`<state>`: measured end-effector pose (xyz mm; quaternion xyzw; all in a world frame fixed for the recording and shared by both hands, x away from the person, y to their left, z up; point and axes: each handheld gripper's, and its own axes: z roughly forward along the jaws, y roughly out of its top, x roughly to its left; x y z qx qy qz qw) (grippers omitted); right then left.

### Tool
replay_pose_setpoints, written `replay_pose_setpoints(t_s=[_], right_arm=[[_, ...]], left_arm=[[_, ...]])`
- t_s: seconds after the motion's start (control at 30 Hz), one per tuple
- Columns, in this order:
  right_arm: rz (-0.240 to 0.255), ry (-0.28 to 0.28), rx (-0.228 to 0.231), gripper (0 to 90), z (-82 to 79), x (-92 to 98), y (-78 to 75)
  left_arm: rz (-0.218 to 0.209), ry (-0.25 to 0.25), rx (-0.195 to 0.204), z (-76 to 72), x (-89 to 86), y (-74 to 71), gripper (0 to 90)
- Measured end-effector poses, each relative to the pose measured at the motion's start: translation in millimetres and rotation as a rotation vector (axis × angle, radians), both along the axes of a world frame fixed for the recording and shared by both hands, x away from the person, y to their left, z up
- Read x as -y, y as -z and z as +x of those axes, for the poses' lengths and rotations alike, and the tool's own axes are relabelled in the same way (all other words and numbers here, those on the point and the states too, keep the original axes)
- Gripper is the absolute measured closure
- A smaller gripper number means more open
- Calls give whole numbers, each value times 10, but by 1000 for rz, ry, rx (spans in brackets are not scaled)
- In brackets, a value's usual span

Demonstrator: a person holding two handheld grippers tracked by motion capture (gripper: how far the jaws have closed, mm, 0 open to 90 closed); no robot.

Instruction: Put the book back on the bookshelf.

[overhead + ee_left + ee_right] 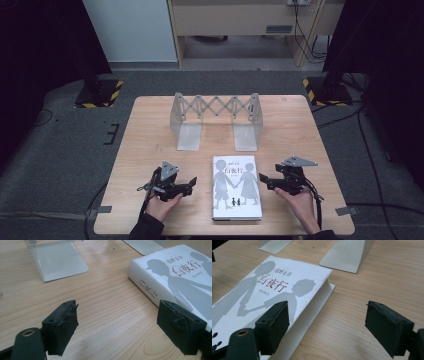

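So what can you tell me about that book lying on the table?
The book is a thick white paperback lying flat, front cover up, near the table's front edge. The cover shows grey silhouettes of two children holding hands, with dark red characters for the title, repeated on the spine. It is closed. A claw sits on each side of it, neither touching it; only the table does.
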<state>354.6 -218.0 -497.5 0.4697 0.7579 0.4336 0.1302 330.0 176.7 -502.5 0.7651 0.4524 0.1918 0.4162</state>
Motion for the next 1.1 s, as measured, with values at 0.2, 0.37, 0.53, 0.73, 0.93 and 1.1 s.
replay_pose_setpoints(t_s=[0.2, 0.37, 0.53, 0.73, 0.93, 1.1], right_arm=[[16, -6, -1, 198, -3, -43, 24], [15, -15, -8, 199, -6, -84, 43], [18, -31, -11, 211, -7, -135, 65], [31, -58, -26, 242, -10, -188, 86], [40, -101, -56, 274, -1, -264, 127], [45, -117, -70, 280, 2, -281, 149]], left_arm=[[-11, 24, -6, -11, 91, 20, 164], [-15, 42, -12, -23, 163, 27, 164], [-20, 60, -23, -41, 264, 33, 163], [-30, 77, -41, -56, 343, 52, 164], [-32, 100, -55, -68, 443, 70, 175], [-33, 110, -55, -86, 506, 90, 194]])
